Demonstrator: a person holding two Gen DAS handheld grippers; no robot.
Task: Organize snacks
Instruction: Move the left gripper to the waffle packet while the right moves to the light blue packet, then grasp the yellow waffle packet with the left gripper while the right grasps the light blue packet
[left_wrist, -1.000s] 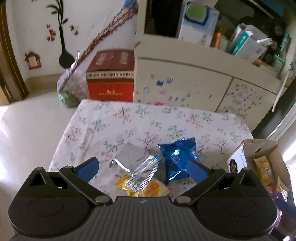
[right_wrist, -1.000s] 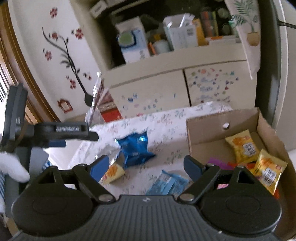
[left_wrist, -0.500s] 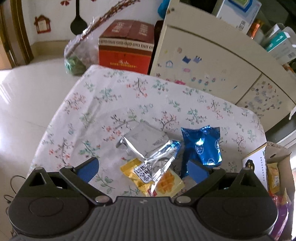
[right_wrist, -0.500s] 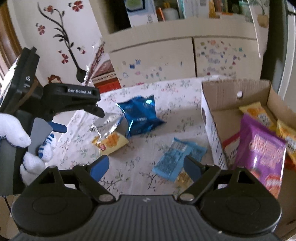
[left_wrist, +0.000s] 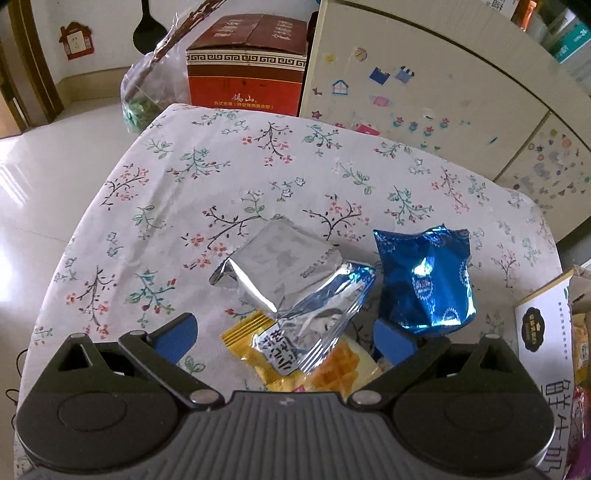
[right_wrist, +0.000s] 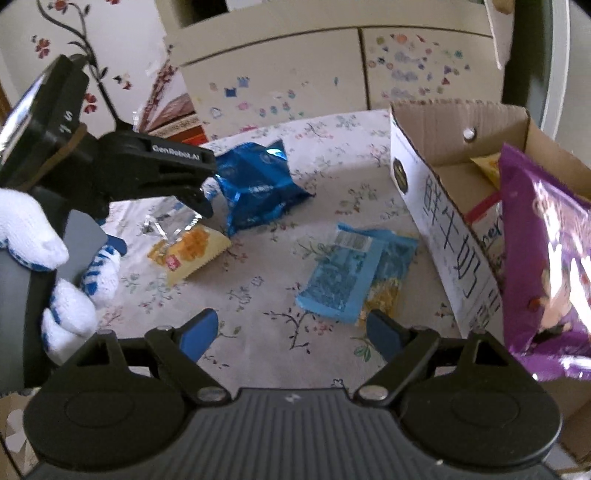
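A: Progress?
B: Partly done, I'd say. The cardboard box at right of the right wrist view has a purple bag and a yellow packet inside, mostly hidden.

A: What's left?
B: Four on the floral tablecloth: silver packet lying over the yellow waffle packet, blue foil bag just right of them, light blue packet near the box.

A: Grippers?
B: Left gripper spread, nothing pinched, over the silver and yellow pile at bottom centre. Right gripper spread too, empty, light blue packet just above its right finger.

A: Next?
B: Probably a grab each.
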